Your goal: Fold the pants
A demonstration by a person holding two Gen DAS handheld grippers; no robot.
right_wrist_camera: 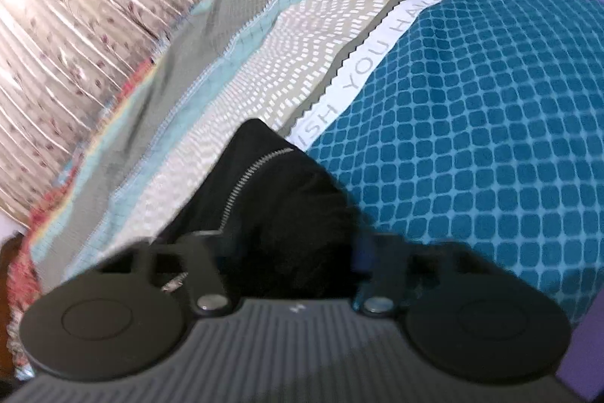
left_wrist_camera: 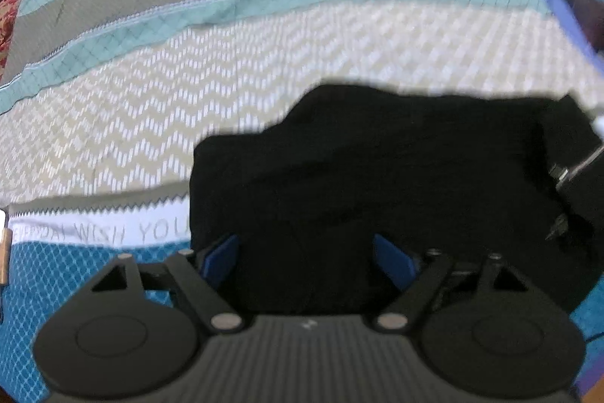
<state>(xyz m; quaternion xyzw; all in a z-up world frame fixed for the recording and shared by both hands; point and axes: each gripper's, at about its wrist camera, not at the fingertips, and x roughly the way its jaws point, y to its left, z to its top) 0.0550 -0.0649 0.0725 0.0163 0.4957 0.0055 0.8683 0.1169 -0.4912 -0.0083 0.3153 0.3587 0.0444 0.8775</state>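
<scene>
Left claw released, blue pads spread above black fabric pants lying ahead on patterned bed quilt; right claw clenched on bunched pants fabric beside silver zipper.

You have a bed under a striped, patterned bedspread; the black pants lie bunched directly on it, zipper showing.
</scene>
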